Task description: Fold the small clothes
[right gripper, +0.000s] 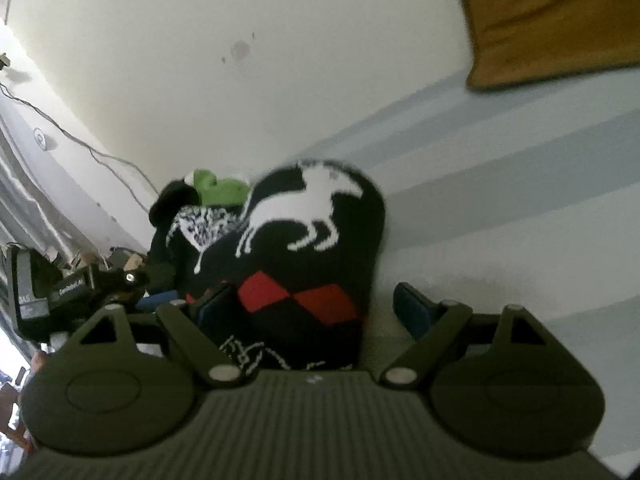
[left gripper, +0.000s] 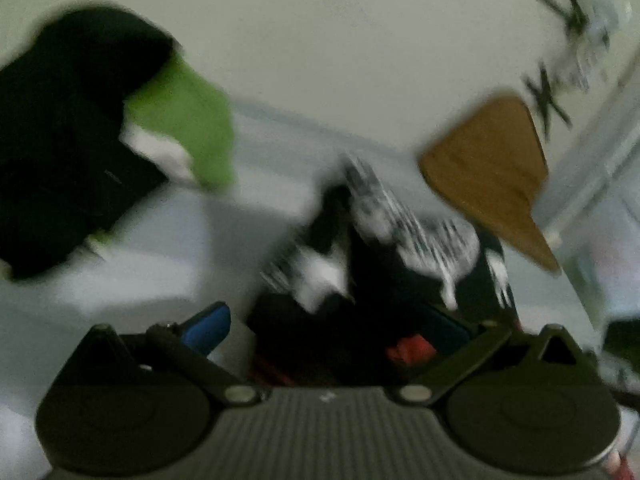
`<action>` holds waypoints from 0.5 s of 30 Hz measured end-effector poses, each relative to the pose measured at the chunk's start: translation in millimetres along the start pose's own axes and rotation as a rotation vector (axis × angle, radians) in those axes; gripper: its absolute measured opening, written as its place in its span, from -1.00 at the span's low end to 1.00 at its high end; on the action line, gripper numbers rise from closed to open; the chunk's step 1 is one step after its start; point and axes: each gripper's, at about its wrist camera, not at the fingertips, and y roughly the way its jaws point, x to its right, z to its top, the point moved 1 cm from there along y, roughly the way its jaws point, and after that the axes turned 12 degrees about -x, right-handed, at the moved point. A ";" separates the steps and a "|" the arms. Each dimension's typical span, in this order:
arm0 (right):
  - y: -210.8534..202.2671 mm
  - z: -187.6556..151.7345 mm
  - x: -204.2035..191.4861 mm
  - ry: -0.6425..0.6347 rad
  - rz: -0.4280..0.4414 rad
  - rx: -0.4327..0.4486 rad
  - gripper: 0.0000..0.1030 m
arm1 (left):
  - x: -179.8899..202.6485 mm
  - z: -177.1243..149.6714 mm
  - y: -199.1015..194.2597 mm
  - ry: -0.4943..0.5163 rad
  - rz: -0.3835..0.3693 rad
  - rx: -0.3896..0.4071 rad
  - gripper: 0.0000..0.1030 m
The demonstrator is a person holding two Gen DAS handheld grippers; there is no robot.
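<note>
A black sock with a white animal figure and red diamonds (right gripper: 308, 248) lies on the striped bed sheet (right gripper: 520, 184) between the wide-apart fingers of my right gripper (right gripper: 316, 308), which is open. In the blurred left wrist view the same black-and-white patterned socks (left gripper: 384, 240) lie between the spread blue pads of my left gripper (left gripper: 324, 328), also open. A black and green garment (left gripper: 120, 128) lies at the left; it also shows behind the sock in the right wrist view (right gripper: 216, 192). Whether either gripper touches the fabric is unclear.
A brown pillow (left gripper: 488, 172) lies at the right of the bed, also seen in the right wrist view (right gripper: 552, 16). A pale wall (right gripper: 240, 60) runs behind the bed. A cable (right gripper: 80, 144) and the other gripper's body (right gripper: 60, 292) are at the left.
</note>
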 end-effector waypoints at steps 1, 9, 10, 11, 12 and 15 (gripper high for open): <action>8.2 0.3 -4.6 -0.009 0.007 -0.003 0.72 | 5.0 -4.8 7.0 0.022 -0.024 -0.030 1.00; 11.3 -1.8 -12.7 -0.070 0.032 0.009 0.78 | 15.5 -32.6 11.6 0.108 0.005 0.067 0.99; 12.7 -1.7 -11.1 -0.073 0.036 0.008 0.78 | 15.3 -34.0 11.2 0.115 0.001 0.074 0.99; 13.7 -1.9 -12.1 -0.078 0.035 0.009 0.78 | 15.4 -36.2 11.3 0.125 0.002 0.084 0.99; 14.9 -1.9 -13.3 -0.081 0.032 0.011 0.79 | 15.9 -39.1 11.3 0.140 0.008 0.098 0.99; 10.7 -3.2 -12.3 -0.094 0.031 0.009 0.86 | 18.0 -43.2 7.7 0.153 0.016 0.118 1.00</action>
